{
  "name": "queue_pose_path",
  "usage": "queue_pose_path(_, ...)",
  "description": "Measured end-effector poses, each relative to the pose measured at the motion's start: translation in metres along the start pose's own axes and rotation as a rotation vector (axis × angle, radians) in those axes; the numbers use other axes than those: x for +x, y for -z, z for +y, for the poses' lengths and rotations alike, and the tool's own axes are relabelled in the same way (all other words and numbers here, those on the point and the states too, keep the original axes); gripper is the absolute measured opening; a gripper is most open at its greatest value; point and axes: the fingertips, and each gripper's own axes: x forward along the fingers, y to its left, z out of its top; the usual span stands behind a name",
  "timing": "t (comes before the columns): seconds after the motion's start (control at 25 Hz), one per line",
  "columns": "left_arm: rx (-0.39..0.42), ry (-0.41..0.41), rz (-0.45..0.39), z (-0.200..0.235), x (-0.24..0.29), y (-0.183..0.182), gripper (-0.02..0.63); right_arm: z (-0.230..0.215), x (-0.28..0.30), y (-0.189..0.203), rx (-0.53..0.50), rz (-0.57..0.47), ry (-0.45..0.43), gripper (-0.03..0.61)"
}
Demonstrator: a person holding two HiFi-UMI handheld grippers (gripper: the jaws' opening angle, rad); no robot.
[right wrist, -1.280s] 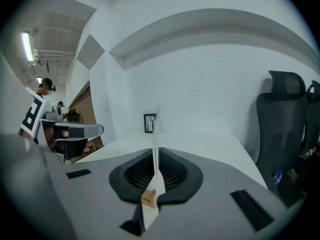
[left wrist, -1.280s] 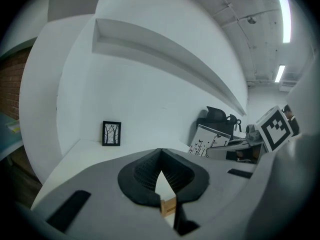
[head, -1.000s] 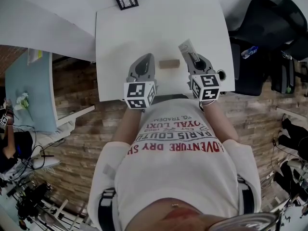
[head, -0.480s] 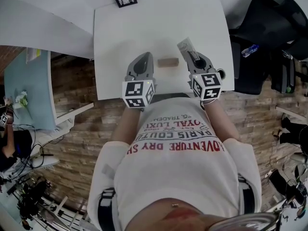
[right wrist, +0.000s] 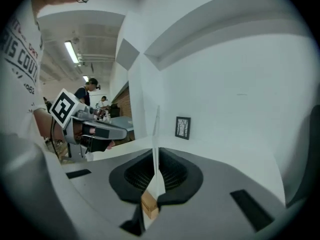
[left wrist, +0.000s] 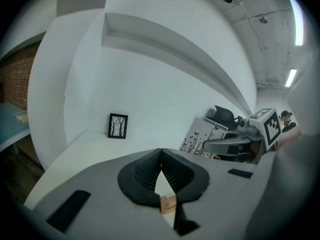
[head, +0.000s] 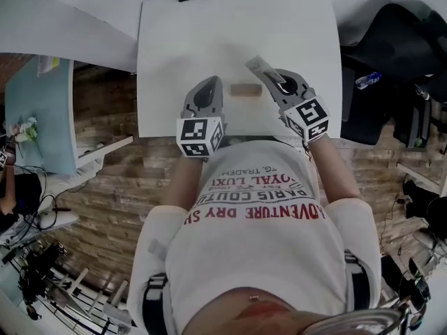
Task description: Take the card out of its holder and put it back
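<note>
- Right hand-held gripper [head: 272,82] pinches the card [head: 254,65] by one edge, jaws almost together.
- Left hand-held gripper [head: 208,88] sits closed, empty.
- Card looks thin, light, bendy; holder [head: 245,90] slot likely narrow.

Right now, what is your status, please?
Right gripper shut on card, card out of holder. Left gripper shut, empty. Path to holder open.

Head view looks steeply down; 2 gripper views share the framed picture [left wrist: 118,126].
</note>
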Motion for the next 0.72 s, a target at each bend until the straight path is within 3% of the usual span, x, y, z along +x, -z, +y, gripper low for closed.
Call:
queue_pose_path(0.48,-0.058,-0.129,0.027,0.030,-0.001,0.013,0.025,0.032,0.034,0.010,-0.170,0.103,-0.466,0.035)
queue_pose_path(0.72,-0.077,-0.170,0.042,0.032,-0.006,0.021,0.025,0.039,0.037,0.022,-0.203,0.150,-0.605,0.035)
